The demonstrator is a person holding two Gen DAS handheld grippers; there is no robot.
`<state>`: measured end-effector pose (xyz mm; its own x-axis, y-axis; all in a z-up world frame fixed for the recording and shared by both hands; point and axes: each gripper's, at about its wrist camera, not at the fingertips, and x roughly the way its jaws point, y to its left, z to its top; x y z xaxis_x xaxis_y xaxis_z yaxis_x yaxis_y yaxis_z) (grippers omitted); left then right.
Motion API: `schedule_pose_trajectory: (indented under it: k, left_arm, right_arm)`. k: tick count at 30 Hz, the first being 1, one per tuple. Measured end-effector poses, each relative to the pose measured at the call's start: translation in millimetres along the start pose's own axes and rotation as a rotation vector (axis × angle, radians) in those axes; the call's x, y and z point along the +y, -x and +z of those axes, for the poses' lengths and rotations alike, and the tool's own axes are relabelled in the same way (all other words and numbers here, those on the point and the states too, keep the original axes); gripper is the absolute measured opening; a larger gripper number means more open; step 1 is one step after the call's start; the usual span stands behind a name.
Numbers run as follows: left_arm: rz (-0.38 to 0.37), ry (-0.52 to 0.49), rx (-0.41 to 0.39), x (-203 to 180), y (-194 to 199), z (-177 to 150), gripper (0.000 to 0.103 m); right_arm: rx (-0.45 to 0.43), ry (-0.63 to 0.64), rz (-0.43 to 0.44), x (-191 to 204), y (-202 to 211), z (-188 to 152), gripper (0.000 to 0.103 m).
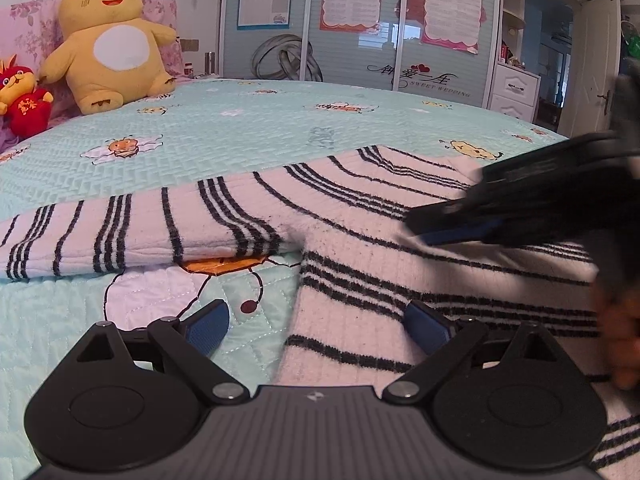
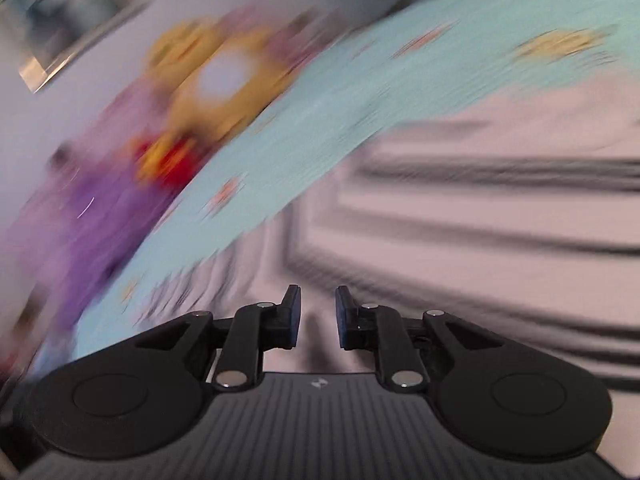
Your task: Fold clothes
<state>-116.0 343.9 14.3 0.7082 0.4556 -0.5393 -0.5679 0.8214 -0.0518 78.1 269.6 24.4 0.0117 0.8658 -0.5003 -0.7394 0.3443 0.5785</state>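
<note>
Your left gripper [image 1: 318,330] hangs low over the bed [image 1: 240,132] with its jaws wide and nothing between them; one blue pad sits over the quilt, the other over the striped sweater [image 1: 360,216]. The sweater lies flat at the near right, one sleeve [image 1: 132,232] stretched out to the left. Your right gripper [image 2: 317,316] is over the sweater, jaws narrow with a clear gap, gripping nothing. A yellow plush toy [image 1: 108,44] sits at the far left.

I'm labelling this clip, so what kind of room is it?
Most likely a home bedroom: a bed with a quilted cartoon cover, plush toys by the headboard, and a sliding-door wardrobe behind.
</note>
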Motion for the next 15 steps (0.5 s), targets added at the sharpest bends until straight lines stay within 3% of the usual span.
schedule_pose_trajectory:
  k: [2,7,10,15]
  left_arm:
    - [-0.001,0.003,0.000,0.2,-0.2,-0.1,0.099]
    - [-0.001,0.008,0.001,1.0,-1.4,-0.2,0.100]
    - [0.000,0.007,0.001,1.1,-1.4,-0.3,0.100]
    - [0.005,0.004,0.001,1.0,-1.4,-0.8,0.100]
  right_arm:
    - [-0.004,0.000,-0.039,-7.4,-17.2,19.2,0.018]
    - [-0.280,-0.381,-0.153,-82.0,-28.3,67.9,0.031]
    - [-0.343,-0.459,-0.155,-89.9,-30.8,67.5,0.030]
    - [-0.344,-0.291,-0.118,-41.3,-14.5,46.6,0.032]
